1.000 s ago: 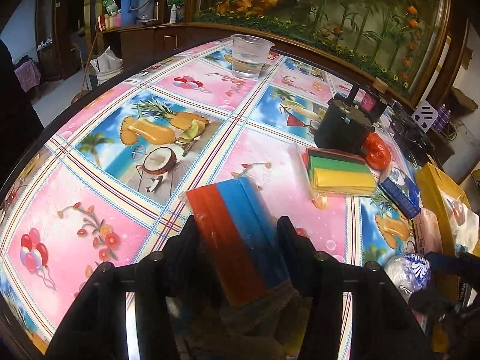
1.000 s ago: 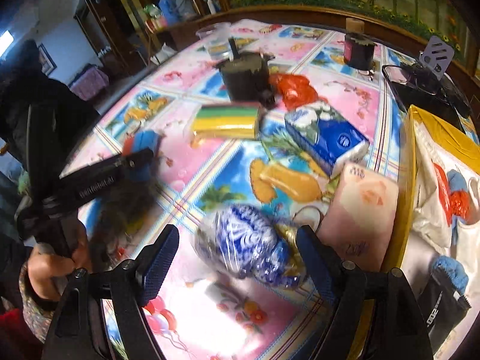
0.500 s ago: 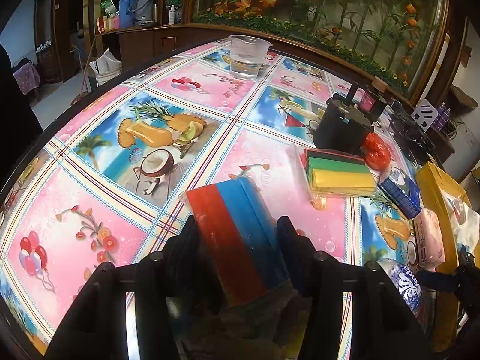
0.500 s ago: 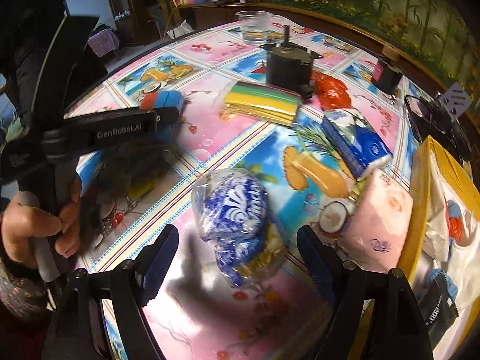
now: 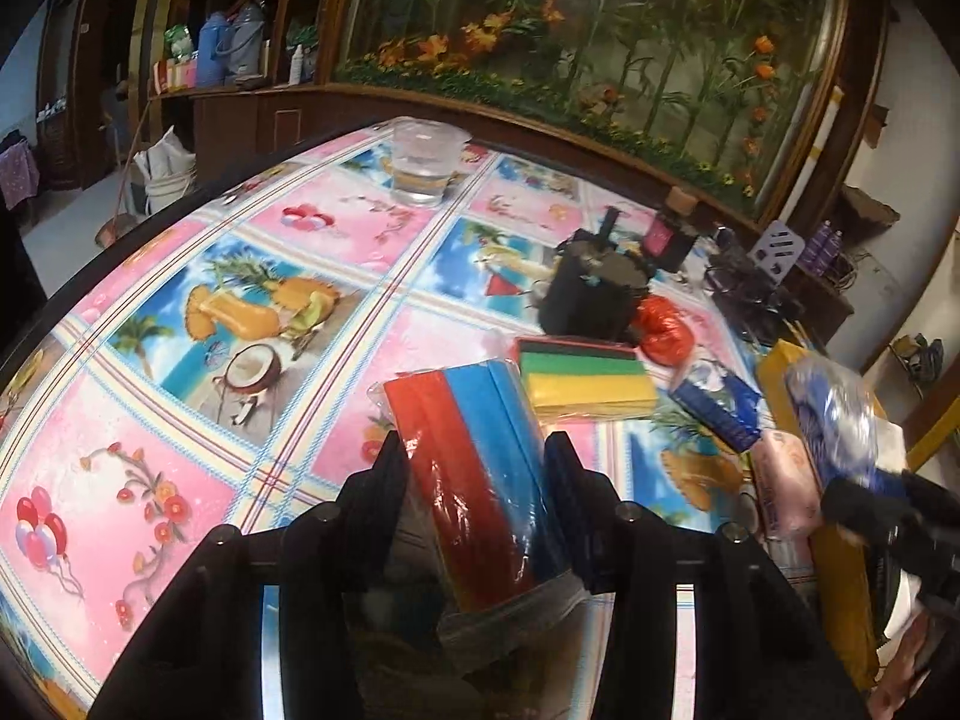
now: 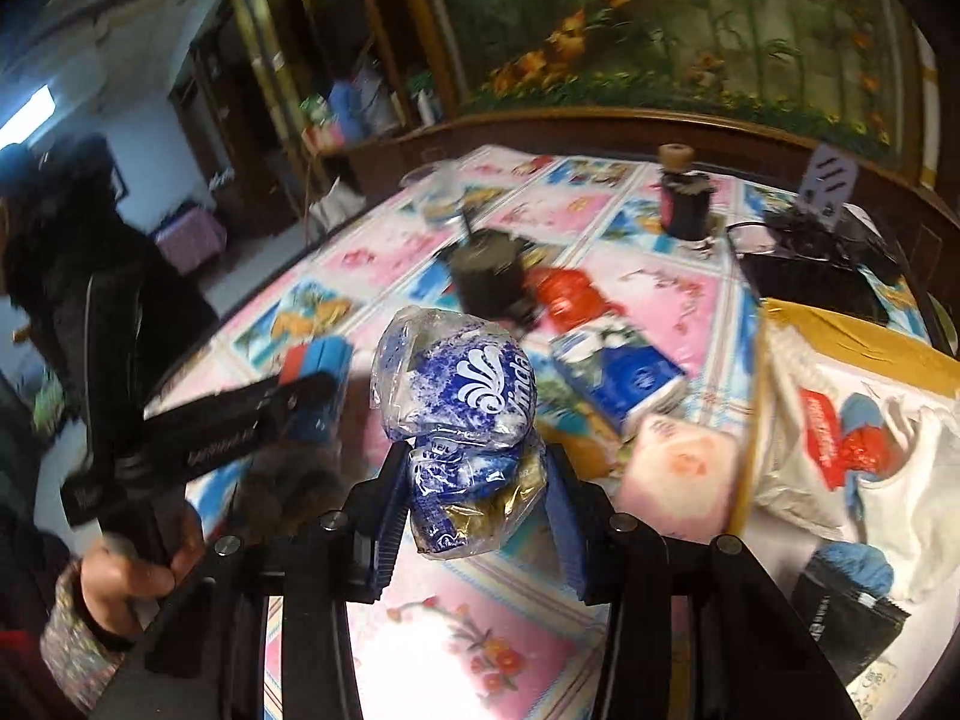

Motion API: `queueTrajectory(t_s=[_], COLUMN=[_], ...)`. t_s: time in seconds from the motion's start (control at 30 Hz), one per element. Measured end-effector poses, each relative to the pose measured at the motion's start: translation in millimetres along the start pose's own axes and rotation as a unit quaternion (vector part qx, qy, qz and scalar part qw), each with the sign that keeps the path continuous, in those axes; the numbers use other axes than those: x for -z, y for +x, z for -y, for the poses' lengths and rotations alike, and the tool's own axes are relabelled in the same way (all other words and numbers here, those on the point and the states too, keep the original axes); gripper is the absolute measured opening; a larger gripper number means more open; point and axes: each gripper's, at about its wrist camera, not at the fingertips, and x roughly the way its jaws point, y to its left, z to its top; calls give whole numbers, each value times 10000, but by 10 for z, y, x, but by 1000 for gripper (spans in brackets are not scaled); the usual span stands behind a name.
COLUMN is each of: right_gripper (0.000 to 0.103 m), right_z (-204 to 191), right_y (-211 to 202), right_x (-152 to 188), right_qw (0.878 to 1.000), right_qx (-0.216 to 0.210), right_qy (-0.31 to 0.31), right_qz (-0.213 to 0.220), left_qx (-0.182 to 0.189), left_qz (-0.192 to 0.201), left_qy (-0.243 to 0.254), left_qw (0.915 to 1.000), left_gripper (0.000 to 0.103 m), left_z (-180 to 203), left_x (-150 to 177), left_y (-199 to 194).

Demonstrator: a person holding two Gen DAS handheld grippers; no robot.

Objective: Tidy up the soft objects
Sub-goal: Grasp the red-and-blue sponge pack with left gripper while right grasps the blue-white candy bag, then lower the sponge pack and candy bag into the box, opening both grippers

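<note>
Left jaws (image 5: 477, 468): closing on the red-and-blue sponge pack (image 5: 474, 456), wrapper pinched at both sides, the pack tilted up off the surface (image 5: 180, 372). Right jaws (image 6: 474, 495): closing on the blue-and-white tissue bundle (image 6: 456, 402) in its clear bag, gripped at its lower half, the top bulging free above my pads. The bundle appears clear of the surface; the view is blurred.

Yellow box (image 6: 840, 336) lies to my right with white cloth and blue items already in it; I judge it the destination. Pink tissue pack (image 6: 684, 468) and blue tissue pack (image 6: 618, 372) lie between me and it.

Recommendations: firm the right grip before travelling, as the bag is slippery and top-heavy. Carry it high enough to pass over the pink pack. Hold the left pack steady meanwhile; avoid squeezing it out of its wrapper.
</note>
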Motion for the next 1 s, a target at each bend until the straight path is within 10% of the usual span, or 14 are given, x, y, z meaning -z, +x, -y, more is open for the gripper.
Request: queueTrajectory(t_s=[0.57, 1.0], right_gripper=[46, 46], right_z=[955, 1633], right_y=[-566, -1085], right_x=[-11, 217], right_qw=[9885, 9676], right_qx=[347, 1040], right_qy=[1326, 2049], right_qz=[643, 1050], left_qx=[1042, 2387], left_qz=[222, 195], left_qy=[535, 1103], left_qw=[9929, 9646], left_gripper=[45, 45], left_z=[783, 1879], left_x=[106, 337], left_y=[-102, -178])
